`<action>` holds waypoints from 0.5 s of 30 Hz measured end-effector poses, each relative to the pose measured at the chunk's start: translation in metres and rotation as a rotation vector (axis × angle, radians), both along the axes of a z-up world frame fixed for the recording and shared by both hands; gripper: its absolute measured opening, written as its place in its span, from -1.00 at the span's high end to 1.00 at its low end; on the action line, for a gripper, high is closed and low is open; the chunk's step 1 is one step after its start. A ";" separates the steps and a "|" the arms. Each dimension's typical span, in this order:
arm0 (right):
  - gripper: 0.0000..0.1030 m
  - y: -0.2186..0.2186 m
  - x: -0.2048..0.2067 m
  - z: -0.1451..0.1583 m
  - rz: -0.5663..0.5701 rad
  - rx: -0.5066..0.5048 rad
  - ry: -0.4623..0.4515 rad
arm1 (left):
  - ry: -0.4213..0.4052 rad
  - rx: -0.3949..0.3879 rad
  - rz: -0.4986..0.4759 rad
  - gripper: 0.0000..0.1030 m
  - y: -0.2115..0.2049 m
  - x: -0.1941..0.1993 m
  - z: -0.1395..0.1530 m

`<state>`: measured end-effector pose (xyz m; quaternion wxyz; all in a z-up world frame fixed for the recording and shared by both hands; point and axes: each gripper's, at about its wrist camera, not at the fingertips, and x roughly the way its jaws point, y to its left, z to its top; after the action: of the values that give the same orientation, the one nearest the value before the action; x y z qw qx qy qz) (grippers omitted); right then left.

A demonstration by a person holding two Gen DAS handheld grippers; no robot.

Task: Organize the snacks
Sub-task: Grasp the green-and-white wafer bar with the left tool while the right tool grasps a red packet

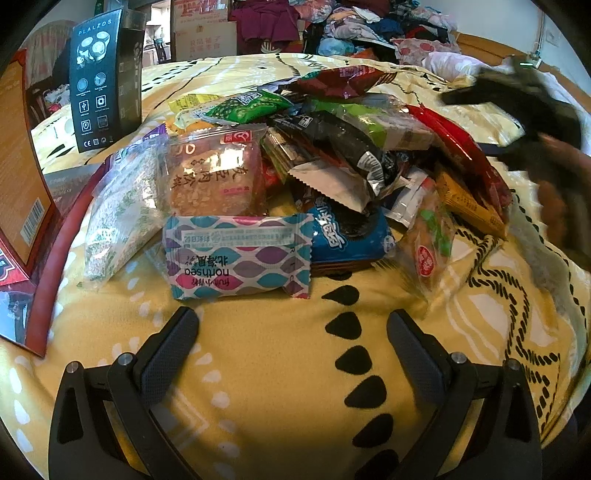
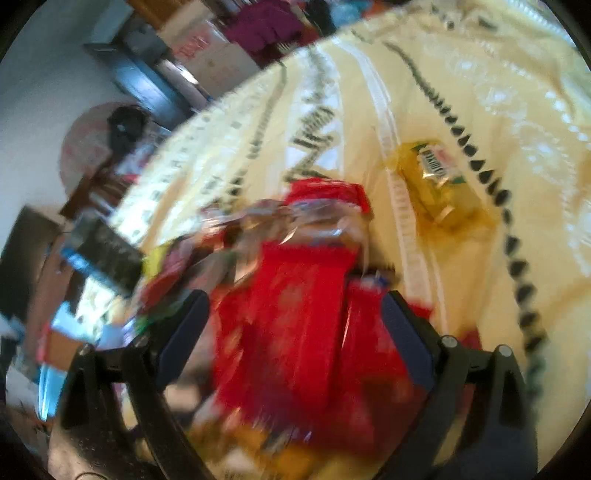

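A heap of wrapped snacks point(image 1: 295, 155) lies on a yellow patterned bedspread point(image 1: 273, 369). Nearest my left gripper point(image 1: 291, 328) is a white pack with teal, purple and pink leaf print point(image 1: 236, 258); the gripper is open and empty, just short of it. Beside that pack lie a blue cookie pack point(image 1: 347, 236) and a clear pack of crumbly cake point(image 1: 214, 177). In the blurred right wrist view my right gripper point(image 2: 295, 310) is open, its fingers straddling a long red packet point(image 2: 295, 314) on the heap, not closed on it. A yellow snack pack point(image 2: 436, 181) lies apart on the bedspread.
A black upright box point(image 1: 103, 81) stands at the back left. An orange-red box point(image 1: 22, 177) and a red tray rim point(image 1: 55, 258) sit at the left edge. Piled clothes point(image 1: 369, 26) lie behind the bed. The right gripper shows blurred at the right point(image 1: 524, 99).
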<state>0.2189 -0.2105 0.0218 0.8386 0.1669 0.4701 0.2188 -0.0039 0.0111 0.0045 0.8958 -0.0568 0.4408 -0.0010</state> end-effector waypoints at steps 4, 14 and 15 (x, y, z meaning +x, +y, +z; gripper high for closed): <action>-0.76 0.053 -0.014 0.000 0.134 -0.004 -0.004 | 0.004 -0.012 -0.028 -0.99 0.003 -0.005 0.002; -0.72 0.065 -0.161 0.043 0.375 -0.005 -0.132 | 0.016 -0.026 -0.132 -0.99 0.010 -0.025 0.006; -0.72 0.058 -0.164 0.045 0.361 -0.016 -0.137 | 0.009 -0.026 -0.139 -0.99 0.011 -0.028 0.006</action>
<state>0.0546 -0.1523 0.0666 0.8170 0.0580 0.4361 0.3728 -0.0323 0.0217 0.0105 0.8909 -0.0377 0.4475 -0.0686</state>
